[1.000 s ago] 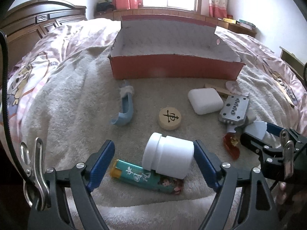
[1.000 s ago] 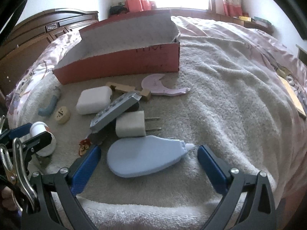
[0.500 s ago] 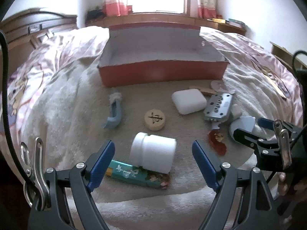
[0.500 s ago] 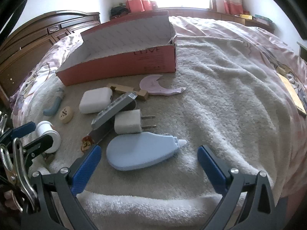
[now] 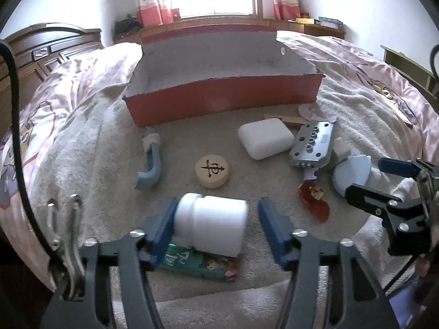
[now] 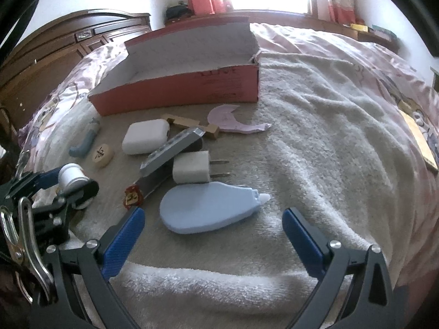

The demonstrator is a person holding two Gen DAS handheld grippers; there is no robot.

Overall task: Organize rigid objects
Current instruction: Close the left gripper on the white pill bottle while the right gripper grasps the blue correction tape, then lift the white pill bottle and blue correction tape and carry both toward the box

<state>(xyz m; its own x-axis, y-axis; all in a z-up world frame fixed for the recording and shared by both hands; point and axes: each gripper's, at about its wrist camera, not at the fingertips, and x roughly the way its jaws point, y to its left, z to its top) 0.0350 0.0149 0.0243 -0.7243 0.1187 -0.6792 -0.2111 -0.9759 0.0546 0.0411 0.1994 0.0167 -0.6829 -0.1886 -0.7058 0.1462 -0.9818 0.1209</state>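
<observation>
A white plastic jar (image 5: pixel 211 226) lies on its side between the blue fingers of my left gripper (image 5: pixel 214 231). The left pad touches its cap and a gap remains at the right pad, so the jaws are still open. The jar rests on a green lighter (image 5: pixel 201 264). My right gripper (image 6: pixel 211 237) is open, with a light blue correction-tape dispenser (image 6: pixel 205 209) lying just ahead of its fingers. An open red cardboard box (image 5: pixel 225 96) stands behind the objects and also shows in the right wrist view (image 6: pixel 181 93).
On the beige towel (image 6: pixel 315 164) lie a white case (image 5: pixel 264 137), a wooden chess piece (image 5: pixel 212 171), a blue curved handle (image 5: pixel 151 161), a metal block (image 5: pixel 312 144), a white plug (image 6: pixel 192 170), a red keychain (image 5: pixel 314 198), a wooden strip (image 6: pixel 189 124) and a pink piece (image 6: pixel 230 119).
My left gripper has narrowed around the white jar, with the left pad now against its cap. The right gripper has pulled back slightly from the blue dispenser and stays open.
</observation>
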